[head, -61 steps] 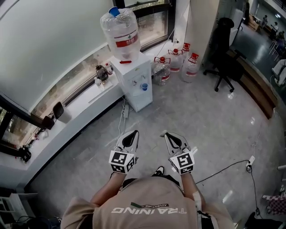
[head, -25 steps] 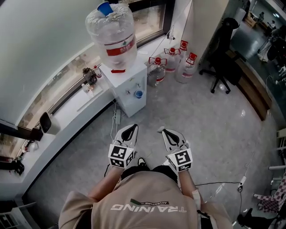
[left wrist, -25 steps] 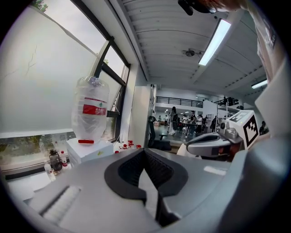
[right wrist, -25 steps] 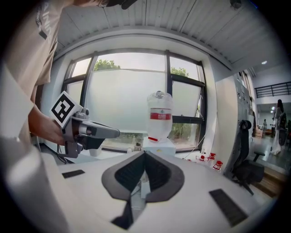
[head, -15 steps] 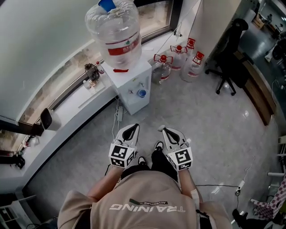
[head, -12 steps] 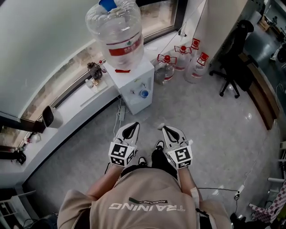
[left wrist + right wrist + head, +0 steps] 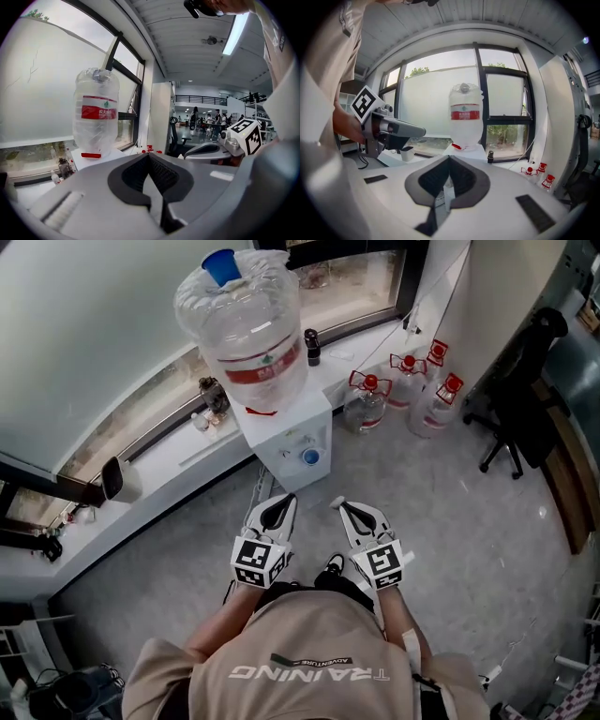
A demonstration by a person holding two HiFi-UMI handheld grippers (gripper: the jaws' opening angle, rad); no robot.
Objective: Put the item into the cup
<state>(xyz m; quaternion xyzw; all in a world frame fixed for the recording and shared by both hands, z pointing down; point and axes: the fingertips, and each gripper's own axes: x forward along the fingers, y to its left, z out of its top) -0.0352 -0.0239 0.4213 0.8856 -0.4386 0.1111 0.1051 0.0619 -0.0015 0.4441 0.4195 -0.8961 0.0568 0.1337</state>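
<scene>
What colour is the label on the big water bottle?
Red; the label shows best in the left gripper view.

Your shirt reads "TRAINING" and "ADVENTURE", upside down; the bottle's red label shows "农夫山泉".

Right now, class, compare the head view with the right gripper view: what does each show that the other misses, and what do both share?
Only the head view: the dispenser's blue tap, the person's shoe and the right gripper's marker cube. Only the right gripper view: the ceiling and trees beyond the window. Both: the water bottle on its dispenser, the left gripper, and the small white item in the right gripper.
</scene>
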